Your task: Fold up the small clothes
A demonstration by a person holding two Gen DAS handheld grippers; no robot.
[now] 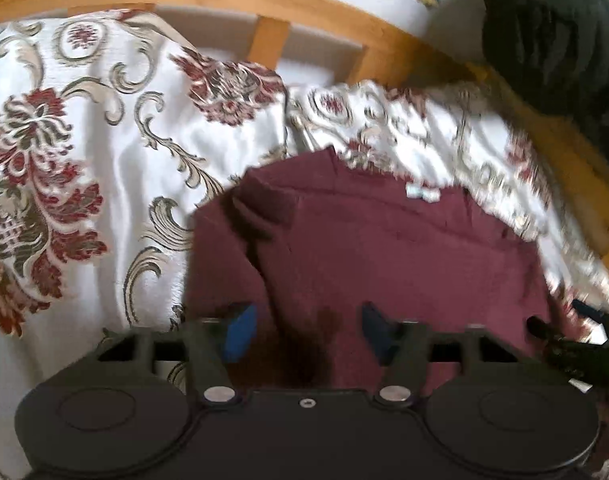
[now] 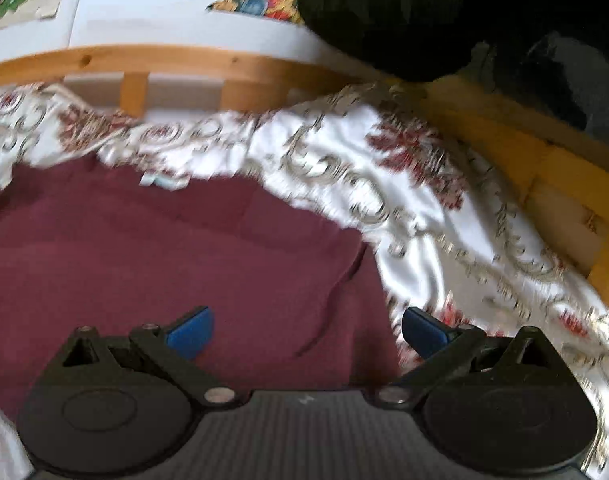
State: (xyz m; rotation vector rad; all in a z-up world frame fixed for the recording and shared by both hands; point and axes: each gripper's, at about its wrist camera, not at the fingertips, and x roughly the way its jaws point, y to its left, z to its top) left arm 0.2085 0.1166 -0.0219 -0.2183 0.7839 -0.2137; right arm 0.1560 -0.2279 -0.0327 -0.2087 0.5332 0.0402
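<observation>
We see a maroon garment (image 1: 384, 248) spread on a white bedspread (image 1: 104, 152) woven with red flowers and grey-gold scrolls, and both grippers hang over it.

In the left wrist view the left gripper (image 1: 308, 332) points down at the near part of the cloth. Its blue pads (image 1: 240, 332) stand a moderate way apart, one on each side of a dark raised fold; the cloth lies below and between them, and the pads do not seem to press on it, though the blur leaves us unsure.

In the right wrist view the right gripper (image 2: 308, 336) has its jaws spread wide. Its left pad (image 2: 192, 334) sits over the maroon fabric, while the other one hangs past the garment's right edge, over the bedspread. Nothing is gripped between them.

The garment looks plain, soft and matte, a deep wine red. A small pale label (image 1: 420, 193) shows at its far edge. On the left side a flap is turned over, making a darker ridge, and a seam line runs down near the right edge. The rest lies fairly flat.

Behind the bedspread runs a pine bed rail (image 1: 264, 4) with short upright slats. A dark bundle (image 1: 552, 32) sits at the far right, beyond the rail.
</observation>
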